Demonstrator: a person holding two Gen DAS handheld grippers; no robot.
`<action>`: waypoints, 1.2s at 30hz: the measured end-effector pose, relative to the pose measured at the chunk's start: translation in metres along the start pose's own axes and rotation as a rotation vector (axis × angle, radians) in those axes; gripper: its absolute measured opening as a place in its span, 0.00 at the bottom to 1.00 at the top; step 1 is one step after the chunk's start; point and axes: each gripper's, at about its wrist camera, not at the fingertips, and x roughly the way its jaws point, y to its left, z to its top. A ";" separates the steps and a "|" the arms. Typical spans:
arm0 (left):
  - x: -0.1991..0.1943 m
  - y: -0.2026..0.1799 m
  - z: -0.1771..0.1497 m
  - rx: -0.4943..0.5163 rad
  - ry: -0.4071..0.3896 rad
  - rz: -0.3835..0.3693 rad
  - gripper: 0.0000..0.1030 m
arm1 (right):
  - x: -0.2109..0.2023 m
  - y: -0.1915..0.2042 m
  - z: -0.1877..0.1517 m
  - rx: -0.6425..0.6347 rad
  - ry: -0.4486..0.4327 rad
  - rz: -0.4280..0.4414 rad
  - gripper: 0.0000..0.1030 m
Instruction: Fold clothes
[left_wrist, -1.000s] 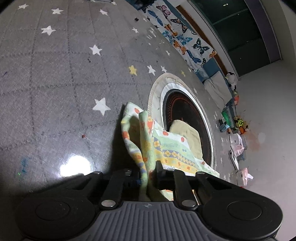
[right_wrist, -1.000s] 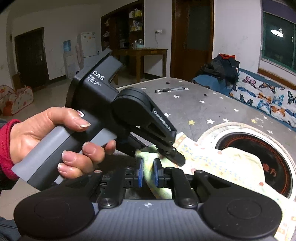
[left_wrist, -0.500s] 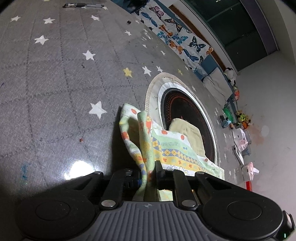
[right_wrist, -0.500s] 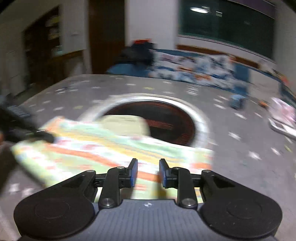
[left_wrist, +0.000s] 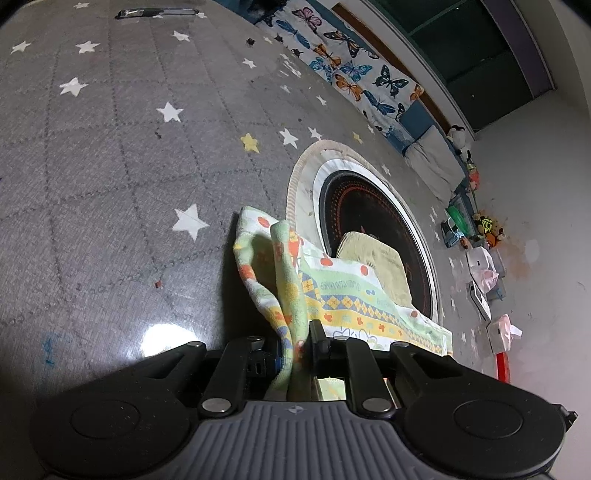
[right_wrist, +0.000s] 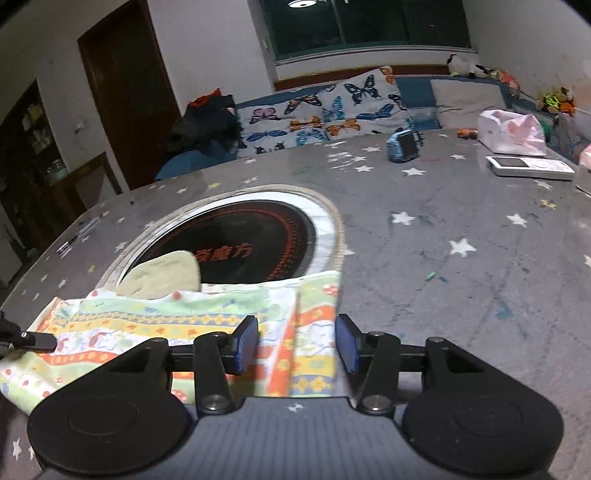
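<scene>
Two views disagree: my left gripper (left_wrist: 295, 341) pinches the patterned cloth (left_wrist: 343, 291) bunched upright on the star-print table (left_wrist: 110, 177), my right gripper (right_wrist: 295, 343) gapes over its flat end.

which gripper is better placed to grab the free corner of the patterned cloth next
Right. The right gripper is open, its jaws apart just above the patterned cloth near its right end. The left gripper is already shut on the other end, so it probably cannot take a second hold.
</scene>
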 end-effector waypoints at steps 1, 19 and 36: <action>0.000 -0.001 0.000 0.009 -0.003 0.002 0.15 | 0.001 0.003 0.000 -0.013 0.001 0.000 0.40; -0.003 -0.074 0.005 0.238 -0.035 -0.047 0.10 | -0.059 0.014 0.021 -0.025 -0.148 -0.010 0.07; 0.076 -0.204 -0.014 0.443 0.044 -0.088 0.10 | -0.108 -0.070 0.057 -0.023 -0.237 -0.245 0.07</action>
